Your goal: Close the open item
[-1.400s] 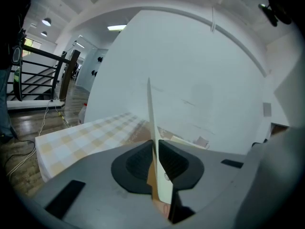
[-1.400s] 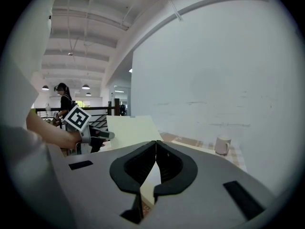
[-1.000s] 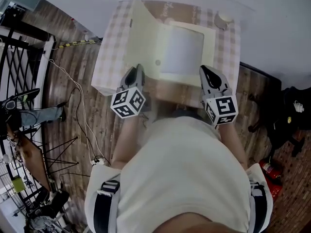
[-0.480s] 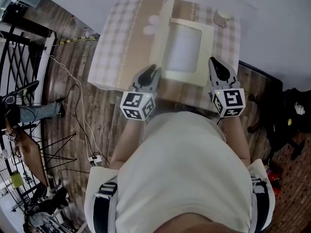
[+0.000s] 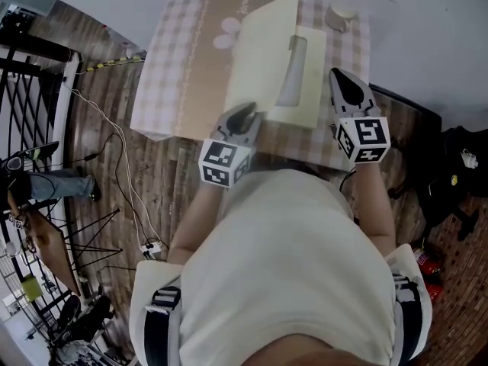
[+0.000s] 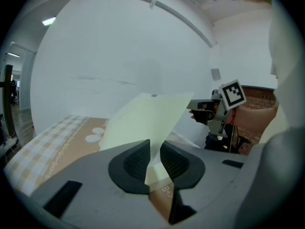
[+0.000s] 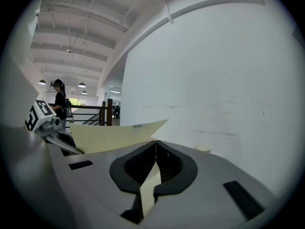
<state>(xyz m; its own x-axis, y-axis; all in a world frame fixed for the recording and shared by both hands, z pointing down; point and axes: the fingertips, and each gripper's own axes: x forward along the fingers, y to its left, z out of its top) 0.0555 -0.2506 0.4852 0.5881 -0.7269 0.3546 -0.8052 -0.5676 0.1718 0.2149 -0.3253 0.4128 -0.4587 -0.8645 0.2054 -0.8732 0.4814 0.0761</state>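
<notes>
The checked worktop (image 5: pixel 179 59) fills the upper middle of the head view. On it, right of centre, lies the cream folder (image 5: pixel 311 101), its cover (image 5: pixel 263 56) raised and leaning toward the right. The left tongs (image 5: pixel 246 114), whose jaws have just been opening, hold the cover's lower corner between them. The right tongs (image 5: pixel 341 78), pressed together, nip the folder's right edge. A small cup (image 5: pixel 340 15) stands at the upper right.

Table (image 5: pixel 169 56), checked cloth; on it: tan runner (image 5: pixel 204 78), cream folder (image 5: pixel 263 63) half raised, white cup (image 5: pixel 341 15).
</notes>
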